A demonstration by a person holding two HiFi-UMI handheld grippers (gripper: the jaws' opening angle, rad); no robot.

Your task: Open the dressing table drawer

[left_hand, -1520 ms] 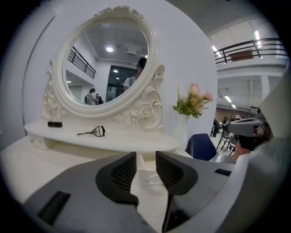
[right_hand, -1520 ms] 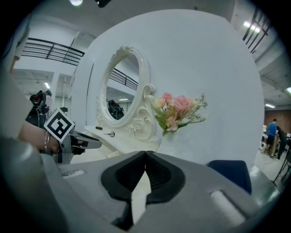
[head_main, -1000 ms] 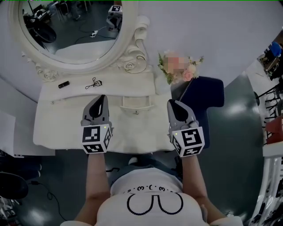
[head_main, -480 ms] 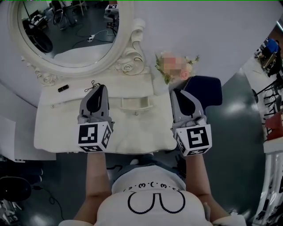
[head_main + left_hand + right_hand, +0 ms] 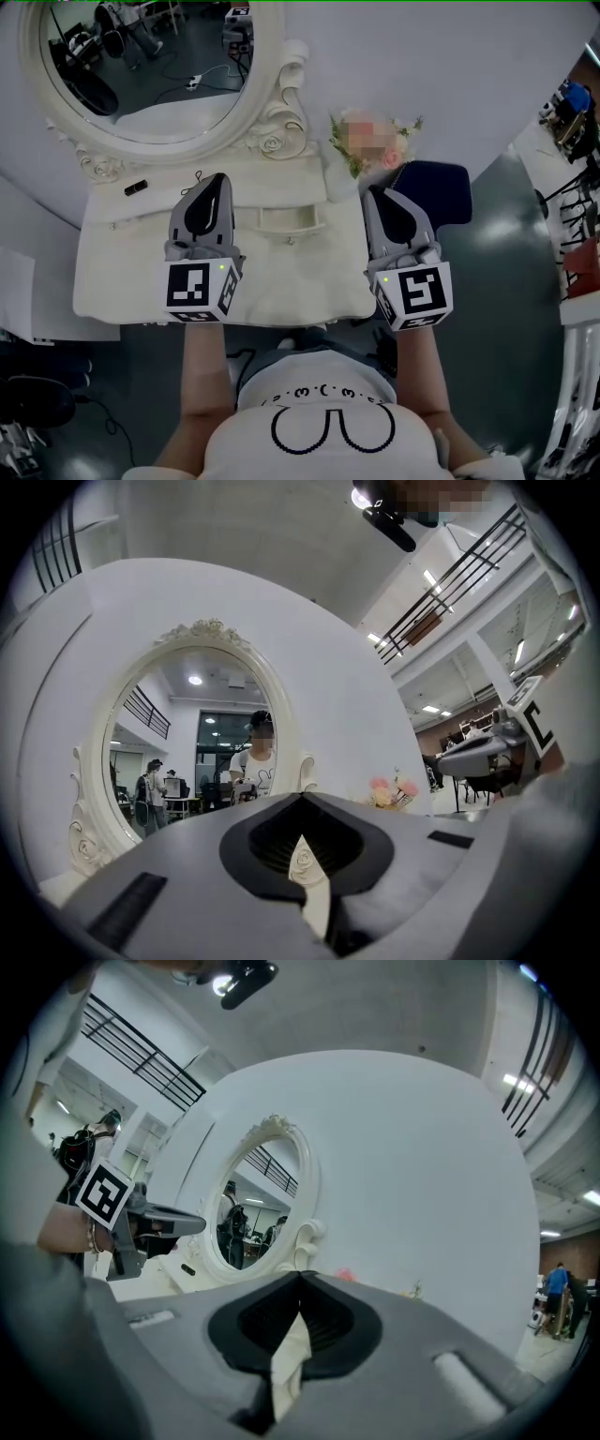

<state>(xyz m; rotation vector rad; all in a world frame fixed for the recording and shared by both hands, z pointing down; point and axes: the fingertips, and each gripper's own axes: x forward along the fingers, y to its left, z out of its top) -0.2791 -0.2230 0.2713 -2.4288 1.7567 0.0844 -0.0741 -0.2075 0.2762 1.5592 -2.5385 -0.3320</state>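
Jaws shut and empty, the left hand-held gripper [image 5: 218, 180] and right hand-held gripper [image 5: 375, 194] hovered over the tabletop [image 5: 122, 272], flanking its seemingly closed centre drawer [image 5: 291, 221], likely readying an approach.

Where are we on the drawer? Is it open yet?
Done: nothing yet. The drawer looks closed and its knob is untouched. In hand: nothing. The left hand-held gripper and the right hand-held gripper hover on either side of the drawer, jaws together and empty. Left to do: bring one gripper to the knob, grip it and pull the drawer out.
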